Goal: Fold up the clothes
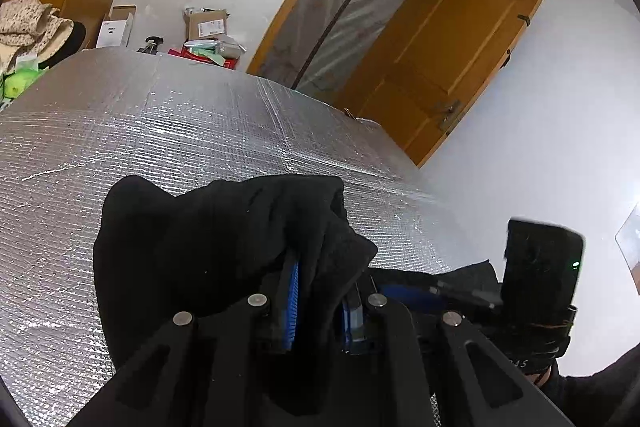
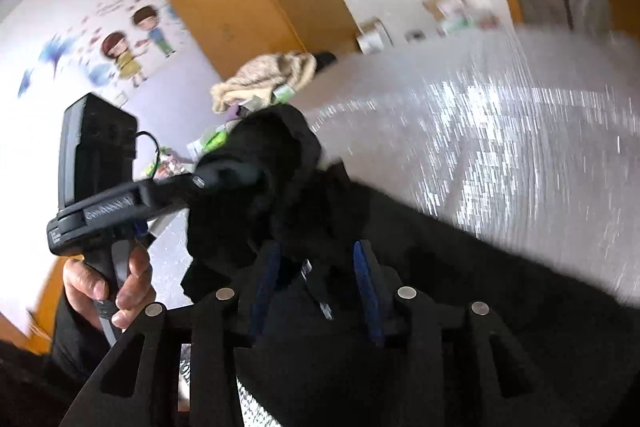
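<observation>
A black garment (image 1: 224, 239) hangs bunched over my left gripper (image 1: 320, 291), whose blue-padded jaws are shut on its cloth above the silver quilted table (image 1: 160, 131). In the right wrist view the same black garment (image 2: 460, 267) drapes across my right gripper (image 2: 316, 267), whose blue-padded fingers stand close on a fold of it. The left gripper tool (image 2: 224, 175), held in a hand, shows to the left there with cloth bunched at its tip. The right gripper tool (image 1: 540, 267) shows at the right of the left wrist view. The right wrist view is motion-blurred.
A pile of beige and green clothes (image 1: 32, 31) lies at the table's far left, also in the right wrist view (image 2: 264, 75). Cardboard boxes (image 1: 208, 27) stand beyond the far edge. An open wooden door (image 1: 452, 67) is behind the table.
</observation>
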Action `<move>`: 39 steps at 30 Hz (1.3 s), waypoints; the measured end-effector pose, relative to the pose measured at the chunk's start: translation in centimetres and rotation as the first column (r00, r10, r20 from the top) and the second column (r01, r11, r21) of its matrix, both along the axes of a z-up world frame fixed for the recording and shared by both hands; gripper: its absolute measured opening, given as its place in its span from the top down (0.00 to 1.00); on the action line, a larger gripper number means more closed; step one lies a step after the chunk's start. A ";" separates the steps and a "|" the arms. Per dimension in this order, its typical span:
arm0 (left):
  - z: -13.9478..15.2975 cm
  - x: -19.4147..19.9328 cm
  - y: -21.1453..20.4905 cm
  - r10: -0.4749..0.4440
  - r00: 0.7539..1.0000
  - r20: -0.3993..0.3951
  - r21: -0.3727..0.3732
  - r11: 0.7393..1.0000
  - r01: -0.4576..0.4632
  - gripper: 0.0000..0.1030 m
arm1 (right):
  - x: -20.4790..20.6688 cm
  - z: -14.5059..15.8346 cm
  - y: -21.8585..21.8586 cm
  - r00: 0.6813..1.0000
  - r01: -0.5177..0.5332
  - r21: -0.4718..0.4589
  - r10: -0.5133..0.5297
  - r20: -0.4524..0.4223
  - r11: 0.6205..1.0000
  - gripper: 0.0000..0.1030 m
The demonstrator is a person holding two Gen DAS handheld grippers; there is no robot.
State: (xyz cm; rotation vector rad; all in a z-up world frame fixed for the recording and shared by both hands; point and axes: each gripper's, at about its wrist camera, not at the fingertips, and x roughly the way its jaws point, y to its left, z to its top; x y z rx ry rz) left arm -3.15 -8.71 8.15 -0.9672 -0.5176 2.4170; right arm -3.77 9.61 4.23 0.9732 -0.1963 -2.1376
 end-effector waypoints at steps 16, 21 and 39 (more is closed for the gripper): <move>0.7 0.1 -0.6 -0.032 0.999 0.013 -0.031 0.999 0.033 0.84 | 0.3 0.4 -5.4 0.963 -0.130 0.219 0.176 -0.206 0.967 0.61; 0.6 1.1 -0.7 -0.049 0.999 0.013 -0.050 0.997 0.050 0.84 | -3.5 -0.5 -3.1 0.998 -0.012 0.102 0.019 -0.060 0.995 0.87; -0.3 1.3 3.4 -0.149 0.989 -0.016 -0.037 0.988 0.148 0.66 | -7.4 -3.9 1.9 0.962 0.208 0.032 -0.211 0.172 0.978 0.69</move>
